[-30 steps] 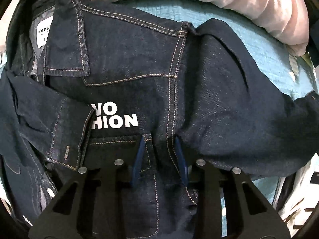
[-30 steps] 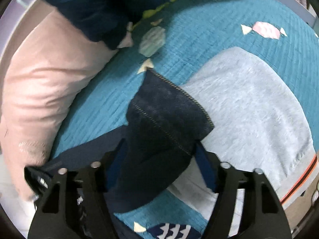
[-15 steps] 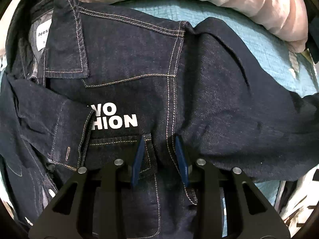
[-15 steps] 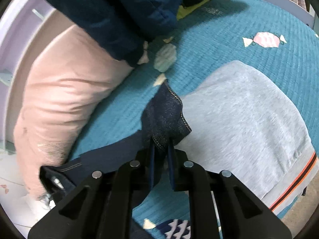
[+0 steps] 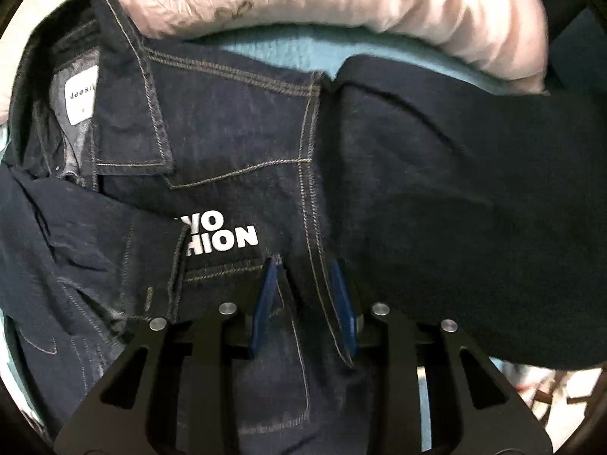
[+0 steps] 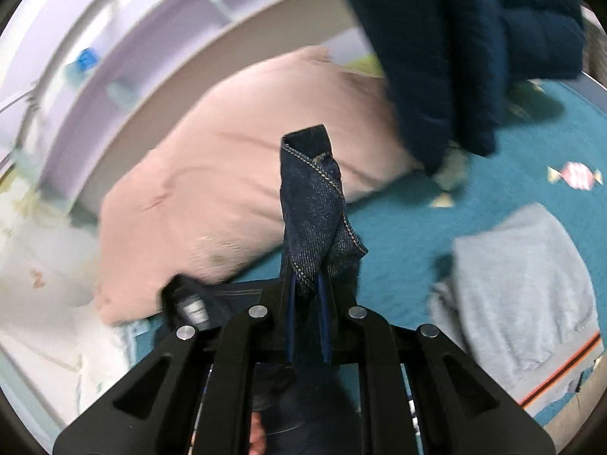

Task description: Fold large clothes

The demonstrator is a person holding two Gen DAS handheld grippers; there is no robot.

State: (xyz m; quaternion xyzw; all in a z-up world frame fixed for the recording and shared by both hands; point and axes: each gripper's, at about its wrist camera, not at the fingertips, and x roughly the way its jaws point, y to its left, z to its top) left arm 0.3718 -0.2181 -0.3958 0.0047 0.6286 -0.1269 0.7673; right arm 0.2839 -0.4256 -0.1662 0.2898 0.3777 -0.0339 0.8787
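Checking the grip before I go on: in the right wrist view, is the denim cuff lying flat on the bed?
No, the right gripper holds the denim cuff pinched, standing up above the teal bedspread.

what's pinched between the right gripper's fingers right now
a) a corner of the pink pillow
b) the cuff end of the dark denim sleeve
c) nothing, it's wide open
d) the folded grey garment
b: in the right wrist view the right gripper is shut on the denim sleeve cuff, which sticks up from between its fingers, while the pink pillow and the grey garment lie apart on the teal bedspread.
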